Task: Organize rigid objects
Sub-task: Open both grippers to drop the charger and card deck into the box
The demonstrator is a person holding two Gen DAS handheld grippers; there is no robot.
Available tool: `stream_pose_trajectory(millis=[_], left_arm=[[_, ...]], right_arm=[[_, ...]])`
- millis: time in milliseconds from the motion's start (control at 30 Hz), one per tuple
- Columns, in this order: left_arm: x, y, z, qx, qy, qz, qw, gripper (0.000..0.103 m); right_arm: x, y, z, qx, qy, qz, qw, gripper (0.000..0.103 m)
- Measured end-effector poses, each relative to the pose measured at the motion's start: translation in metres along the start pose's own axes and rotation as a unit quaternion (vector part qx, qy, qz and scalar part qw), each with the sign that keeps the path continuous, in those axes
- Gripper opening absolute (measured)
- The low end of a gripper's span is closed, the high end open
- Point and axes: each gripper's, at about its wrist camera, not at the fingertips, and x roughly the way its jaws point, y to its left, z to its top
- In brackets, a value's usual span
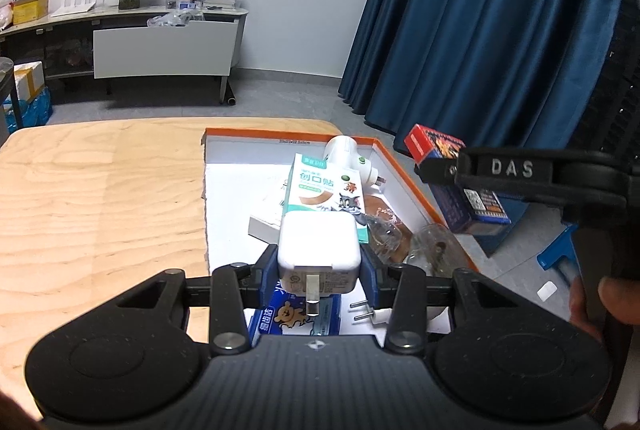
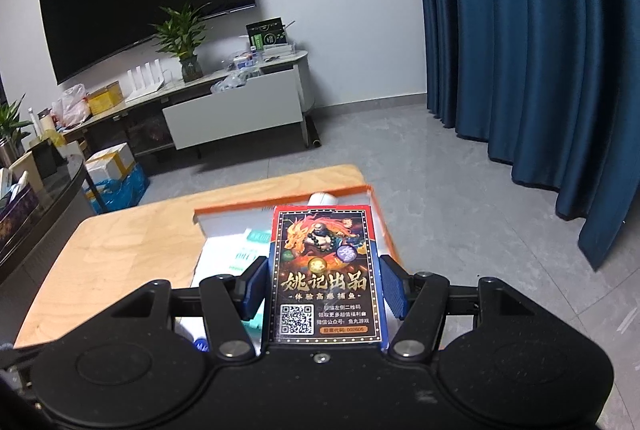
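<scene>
We've got the left gripper (image 1: 319,262) clamped on a white USB wall charger (image 1: 318,246) — prongs facing the camera, held above the orange-rimmed box lid (image 1: 404,166) on the wooden table (image 1: 100,190). In the lid: a green plaster box (image 1: 324,190), a white plug-in adapter (image 1: 352,158), a blue bear-print pack (image 1: 280,318) and clear plastic packaging (image 1: 400,230). The right gripper (image 2: 322,286) grips a playing-card box (image 2: 322,270) by its sides — dragon artwork and QR code facing up, held over the lid's right edge. A hand (image 1: 592,302) shows on the right gripper's handle.
</scene>
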Motion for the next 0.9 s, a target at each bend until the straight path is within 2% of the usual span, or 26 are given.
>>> stream_pose_trajectory(millis=[500, 600, 767, 900], left_arm=[[0.004, -0.007, -0.008, 0.006, 0.019, -0.026, 0.9995, 0.043], [0.006, -0.013, -0.012, 0.006, 0.027, -0.033, 0.9991, 0.043], [0.012, -0.020, -0.018, 0.016, 0.038, -0.044, 0.9982, 0.043], [0.017, -0.020, -0.024, 0.015, 0.046, -0.054, 0.9974, 0.043]], right_arm=[[0.041, -0.009, 0.014, 0.023, 0.020, -0.004, 1.000, 0.071], [0.053, -0.009, 0.014, 0.014, 0.049, 0.011, 0.999, 0.077], [0.045, -0.007, 0.006, 0.007, 0.046, 0.002, 0.999, 0.080], [0.025, -0.014, 0.003, 0.022, 0.025, 0.003, 0.999, 0.083]])
